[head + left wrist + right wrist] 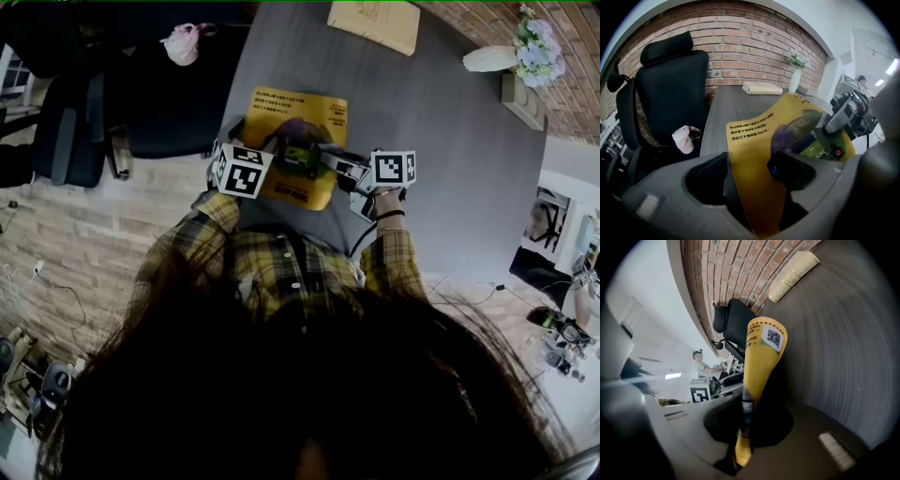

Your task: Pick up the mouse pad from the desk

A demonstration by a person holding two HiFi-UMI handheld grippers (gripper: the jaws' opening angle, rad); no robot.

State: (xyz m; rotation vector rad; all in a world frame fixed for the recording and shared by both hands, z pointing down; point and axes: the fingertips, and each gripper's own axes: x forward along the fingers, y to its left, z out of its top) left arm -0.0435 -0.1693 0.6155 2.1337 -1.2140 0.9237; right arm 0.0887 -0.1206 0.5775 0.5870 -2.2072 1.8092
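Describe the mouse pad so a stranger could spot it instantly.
Start at the grey desk beside the brick wall. At its near end, the mouse pad is the thin yellow sheet with dark print, pinched by the right hand-held gripper. The desk's other flat item, a beige book, lies at the far end.

You had mouse pad (298, 117) over near end of desk (450, 159), btwn L gripper (752, 176) & R gripper (740, 446); book (375, 23) at far end, vase (492, 58) right of it, chair (150, 103) left.

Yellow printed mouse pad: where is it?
Head view, centre: the yellow printed mouse pad on the grey desk, near edge lifted, pinched by the right claw.
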